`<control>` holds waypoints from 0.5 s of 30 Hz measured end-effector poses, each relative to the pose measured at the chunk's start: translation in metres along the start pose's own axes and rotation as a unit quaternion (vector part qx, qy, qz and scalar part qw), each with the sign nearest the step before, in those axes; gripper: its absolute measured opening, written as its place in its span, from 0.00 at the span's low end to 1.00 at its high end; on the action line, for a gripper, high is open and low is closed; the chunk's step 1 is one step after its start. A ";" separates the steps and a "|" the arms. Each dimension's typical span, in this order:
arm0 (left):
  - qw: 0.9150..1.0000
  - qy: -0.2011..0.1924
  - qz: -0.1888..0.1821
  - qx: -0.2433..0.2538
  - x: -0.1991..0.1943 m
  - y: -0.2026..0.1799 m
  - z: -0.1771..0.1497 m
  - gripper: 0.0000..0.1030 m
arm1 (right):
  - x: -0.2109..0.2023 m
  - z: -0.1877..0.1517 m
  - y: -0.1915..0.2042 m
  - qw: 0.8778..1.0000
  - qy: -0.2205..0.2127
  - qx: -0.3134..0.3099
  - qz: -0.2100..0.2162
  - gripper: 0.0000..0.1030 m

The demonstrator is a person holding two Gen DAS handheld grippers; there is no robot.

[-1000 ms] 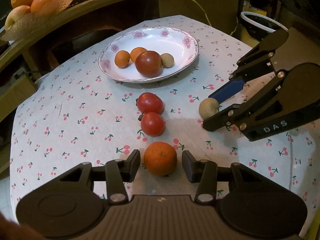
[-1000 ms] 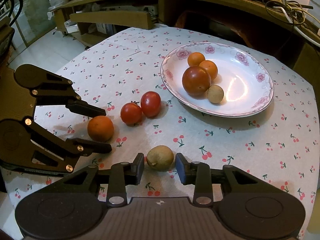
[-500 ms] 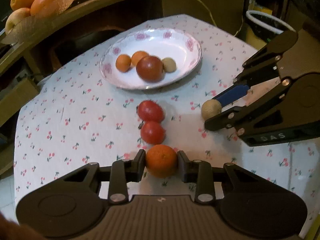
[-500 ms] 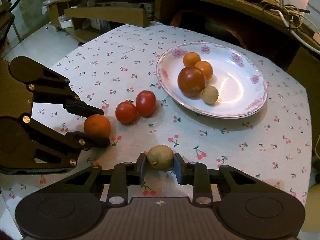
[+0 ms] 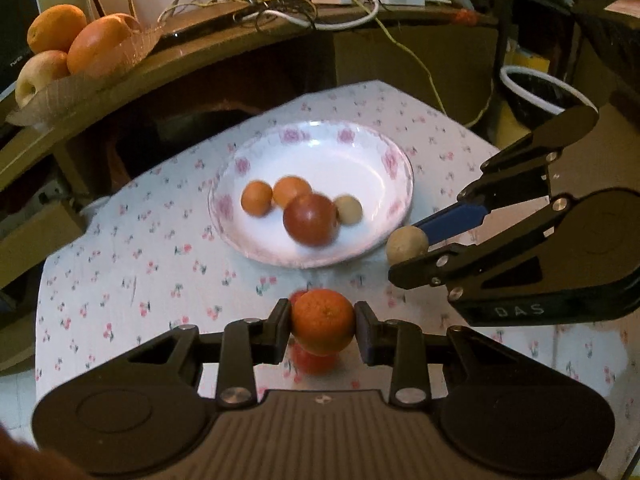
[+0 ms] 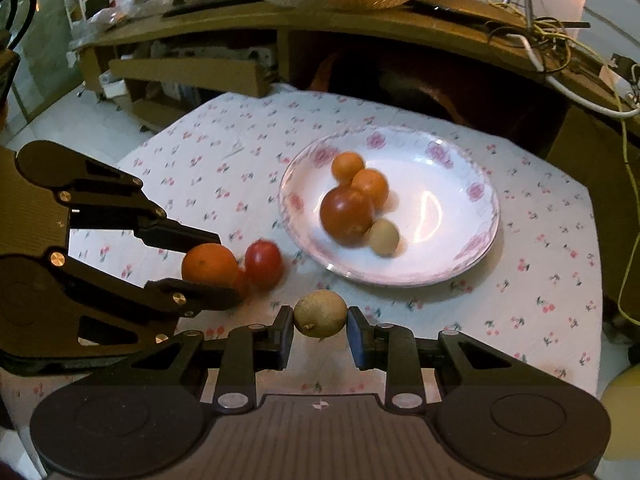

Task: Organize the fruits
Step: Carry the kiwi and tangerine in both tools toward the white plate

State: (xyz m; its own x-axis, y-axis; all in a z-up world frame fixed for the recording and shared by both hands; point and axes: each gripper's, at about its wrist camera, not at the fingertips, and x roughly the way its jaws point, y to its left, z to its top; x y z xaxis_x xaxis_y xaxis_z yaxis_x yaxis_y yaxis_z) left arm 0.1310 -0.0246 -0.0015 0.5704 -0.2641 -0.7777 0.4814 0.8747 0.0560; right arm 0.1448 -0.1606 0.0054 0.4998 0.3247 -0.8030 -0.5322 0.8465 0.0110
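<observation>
My left gripper (image 5: pixel 322 322) is shut on an orange (image 5: pixel 322 319) and holds it above the table, over two red tomatoes (image 6: pixel 263 264) that it mostly hides in the left wrist view. My right gripper (image 6: pixel 320 320) is shut on a small brown-green fruit (image 6: pixel 320 313), also lifted; it shows in the left wrist view (image 5: pixel 407 245). The white flowered plate (image 5: pixel 394 168) beyond holds two small oranges (image 5: pixel 257 198), a large dark-red tomato (image 5: pixel 311 219) and a small tan fruit (image 5: pixel 348 209).
The table has a cherry-print cloth (image 5: pixel 132 240). A wooden shelf (image 5: pixel 180 60) behind it carries a basket of oranges and an apple (image 5: pixel 60 52) and tangled cables (image 5: pixel 280 8). A dark bin (image 5: pixel 536 96) stands at the right.
Both grippers closed on their fruits, the left on the orange and the right on the brown-green fruit, then lifted them off the cloth and moved toward the plate.
</observation>
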 end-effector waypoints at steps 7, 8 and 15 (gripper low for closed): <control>1.000 -0.019 0.021 -0.013 0.011 0.014 0.022 0.38 | 0.003 0.018 -0.017 0.999 -0.021 0.028 -0.017 0.28; 0.999 -0.021 0.024 -0.016 0.013 0.016 0.023 0.38 | 0.003 0.020 -0.019 0.999 -0.025 0.031 -0.020 0.28; 0.999 -0.025 0.034 -0.010 0.025 0.024 0.033 0.38 | 0.011 0.024 -0.034 0.997 -0.028 0.055 -0.037 0.28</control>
State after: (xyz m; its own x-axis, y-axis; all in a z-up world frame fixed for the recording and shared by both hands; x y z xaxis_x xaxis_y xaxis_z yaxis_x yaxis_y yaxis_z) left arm 0.1786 -0.0239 0.0009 0.6340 -0.2231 -0.7404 0.4273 0.8991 0.0949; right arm 0.1849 -0.1758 0.0101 0.5743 0.2810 -0.7689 -0.4159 0.9092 0.0217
